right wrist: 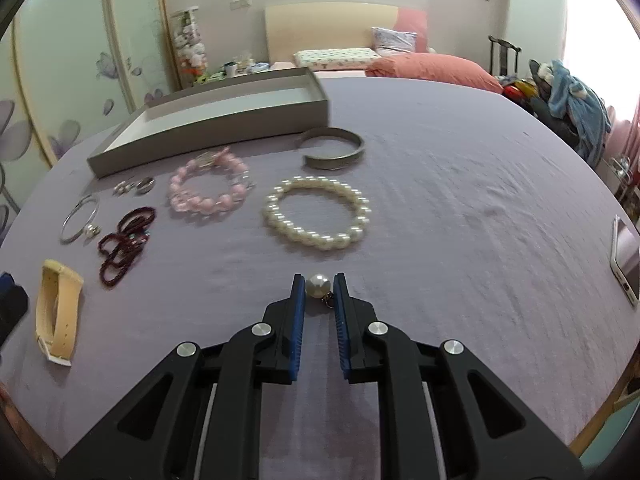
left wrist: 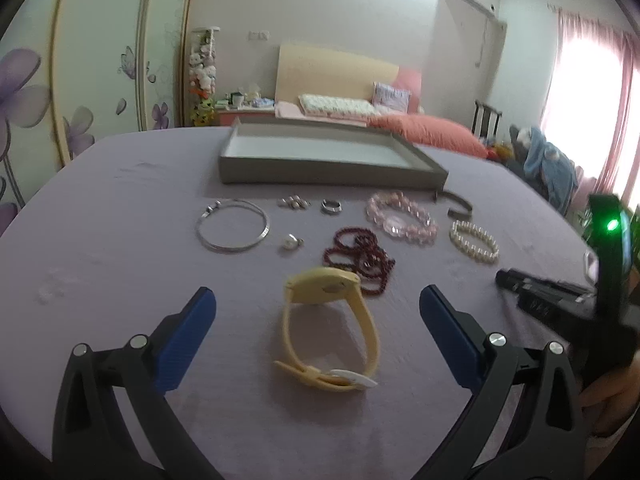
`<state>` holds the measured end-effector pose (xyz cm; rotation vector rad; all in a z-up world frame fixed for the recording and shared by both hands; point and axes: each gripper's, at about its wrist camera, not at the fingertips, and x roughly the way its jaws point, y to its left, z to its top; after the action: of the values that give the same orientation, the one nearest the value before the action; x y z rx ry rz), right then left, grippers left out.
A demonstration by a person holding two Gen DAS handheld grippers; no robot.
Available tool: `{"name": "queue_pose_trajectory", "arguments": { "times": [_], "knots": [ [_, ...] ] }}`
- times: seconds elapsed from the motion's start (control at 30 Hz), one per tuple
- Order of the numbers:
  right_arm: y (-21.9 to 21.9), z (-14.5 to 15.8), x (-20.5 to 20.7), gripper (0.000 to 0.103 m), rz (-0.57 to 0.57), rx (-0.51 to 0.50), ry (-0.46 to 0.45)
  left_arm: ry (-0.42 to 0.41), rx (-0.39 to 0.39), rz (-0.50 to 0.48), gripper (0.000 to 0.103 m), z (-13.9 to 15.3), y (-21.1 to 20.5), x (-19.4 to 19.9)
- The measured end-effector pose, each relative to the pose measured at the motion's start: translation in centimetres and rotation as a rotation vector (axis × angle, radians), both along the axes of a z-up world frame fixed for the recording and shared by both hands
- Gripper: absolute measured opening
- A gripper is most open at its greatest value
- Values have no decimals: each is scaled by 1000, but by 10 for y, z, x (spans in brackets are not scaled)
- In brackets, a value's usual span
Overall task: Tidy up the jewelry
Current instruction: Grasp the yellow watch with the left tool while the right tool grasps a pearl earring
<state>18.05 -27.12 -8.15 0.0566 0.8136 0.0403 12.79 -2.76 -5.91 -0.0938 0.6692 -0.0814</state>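
My right gripper [right wrist: 318,286] is shut on a small pearl pendant [right wrist: 318,284], pinched at its blue fingertips just above the purple cloth. My left gripper [left wrist: 316,296] stands wide open, one finger on each side of a yellow wristwatch [left wrist: 320,286] that lies on the cloth. A grey open tray [left wrist: 328,168] sits at the far side. In front of it lie a pink bead bracelet [right wrist: 188,200], a pearl bracelet [right wrist: 316,240], a dark red bead strand [left wrist: 360,256], a silver bangle [left wrist: 224,246], a second pearl pendant [left wrist: 290,242] and a ring [left wrist: 331,207].
A grey cuff bangle [right wrist: 340,162] lies by the tray's right corner. A phone [right wrist: 626,264] rests near the table's right edge. Bare purple cloth spreads right of the pearl bracelet. A bed and a chair with clothes stand beyond the table.
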Motion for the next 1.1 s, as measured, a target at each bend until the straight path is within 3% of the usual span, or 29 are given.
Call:
{"name": "queue_pose_trajectory", "arguments": {
  "times": [0.27, 0.43, 0.5, 0.53, 0.97, 1.1],
  "knots": [
    [2, -1, -3, 15, 23, 6, -9, 119, 24, 36, 83, -21, -6, 23],
    [4, -2, -3, 15, 37, 2, -14, 150, 14, 46, 63, -28, -2, 27],
    [5, -2, -4, 15, 39, -2, -15, 146, 14, 35, 46, -27, -2, 26],
    [5, -2, -4, 15, 40, -2, -16, 146, 13, 36, 44, -27, -2, 26],
    [8, -2, -6, 15, 52, 7, -18, 143, -41, 53, 42, -25, 14, 21],
    [9, 8, -9, 15, 66, 14, -61, 121, -45, 62, 42, -18, 20, 18]
  ]
}}
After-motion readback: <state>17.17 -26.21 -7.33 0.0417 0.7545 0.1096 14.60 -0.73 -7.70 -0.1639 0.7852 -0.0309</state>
